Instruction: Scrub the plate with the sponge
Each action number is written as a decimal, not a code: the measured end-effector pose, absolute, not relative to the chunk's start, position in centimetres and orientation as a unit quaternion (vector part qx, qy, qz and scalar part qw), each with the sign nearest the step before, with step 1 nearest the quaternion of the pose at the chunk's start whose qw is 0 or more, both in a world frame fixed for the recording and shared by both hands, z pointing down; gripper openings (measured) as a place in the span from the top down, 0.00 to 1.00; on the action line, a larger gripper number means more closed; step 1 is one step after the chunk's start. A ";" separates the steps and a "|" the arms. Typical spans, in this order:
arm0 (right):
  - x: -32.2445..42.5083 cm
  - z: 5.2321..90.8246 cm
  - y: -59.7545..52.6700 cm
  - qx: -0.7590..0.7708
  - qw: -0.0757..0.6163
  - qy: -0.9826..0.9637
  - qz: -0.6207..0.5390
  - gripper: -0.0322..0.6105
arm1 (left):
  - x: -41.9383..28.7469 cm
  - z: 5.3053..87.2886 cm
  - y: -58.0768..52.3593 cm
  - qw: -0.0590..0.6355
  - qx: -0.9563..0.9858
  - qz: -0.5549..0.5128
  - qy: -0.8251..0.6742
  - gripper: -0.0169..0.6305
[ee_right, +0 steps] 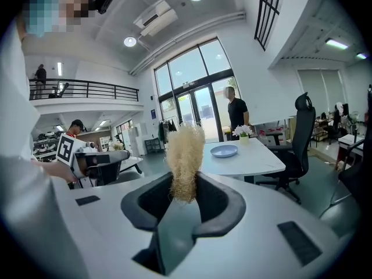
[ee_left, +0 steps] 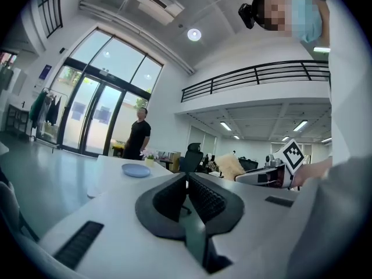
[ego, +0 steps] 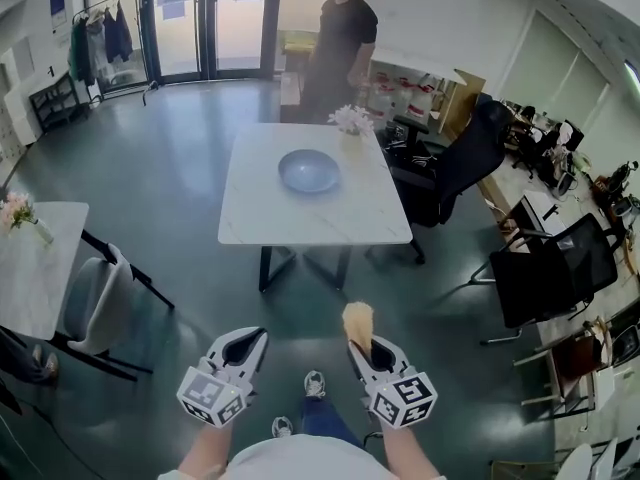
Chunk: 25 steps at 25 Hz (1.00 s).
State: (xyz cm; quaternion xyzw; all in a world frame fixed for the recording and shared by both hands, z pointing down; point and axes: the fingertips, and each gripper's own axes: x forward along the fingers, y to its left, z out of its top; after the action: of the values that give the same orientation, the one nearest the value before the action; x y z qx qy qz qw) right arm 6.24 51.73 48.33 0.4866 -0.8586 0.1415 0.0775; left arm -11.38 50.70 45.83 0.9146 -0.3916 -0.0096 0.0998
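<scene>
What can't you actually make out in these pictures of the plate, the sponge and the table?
- All views: whether the plate is clean or dirty; it is too small and far away.
- Right gripper view: the sponge has its lower end hidden between the jaws of the right claw.
- Head view: the far legs of the table are hidden under its own top.

**Head view, bottom centre of the frame:** the wearer's white top (ego: 300,463), blue trousers (ego: 320,418) and grey-and-white sneakers (ego: 314,382).

**Lower left and lower right:** the left gripper (ego: 250,340) and the right gripper (ego: 362,346). Each is a white moulded shell with a black recess at the front. At the rear each carries a cube (ego: 212,396) of black-and-white square markers.

**Left gripper view, centre:** black fingers (ee_left: 204,197) with finely ribbed pads, set in the dark recess.
</scene>
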 end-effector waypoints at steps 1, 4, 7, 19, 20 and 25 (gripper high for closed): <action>6.4 48.5 51.0 0.486 0.077 -0.859 0.142 0.77 | -11.2 46.0 50.0 0.099 0.914 -0.010 -0.392 0.91; 6.8 48.8 48.6 0.483 0.077 -0.860 0.146 0.77 | -10.8 46.0 47.8 0.099 0.913 -0.010 -0.395 0.91; 7.0 48.5 45.9 0.474 0.077 -0.864 0.149 0.77 | -10.4 45.5 45.4 0.102 0.910 -0.004 -0.402 0.91; 10.6 49.2 33.6 0.435 0.081 -0.885 0.147 0.77 | -6.6 45.5 34.0 0.096 0.894 0.000 -0.439 0.91; 10.9 49.3 32.9 0.431 0.081 -0.887 0.147 0.77 | -6.3 45.5 33.4 0.097 0.892 0.001 -0.442 0.91; 11.6 49.9 29.4 0.418 0.084 -0.892 0.149 0.77 | -5.4 46.2 30.5 0.097 0.887 -0.001 -0.451 0.91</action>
State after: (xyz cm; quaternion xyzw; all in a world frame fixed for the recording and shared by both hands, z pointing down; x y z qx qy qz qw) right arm 11.62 29.45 49.90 0.4178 -0.8923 0.1489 0.0837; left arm -5.42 30.47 46.18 0.8870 -0.4515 -0.0006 0.0966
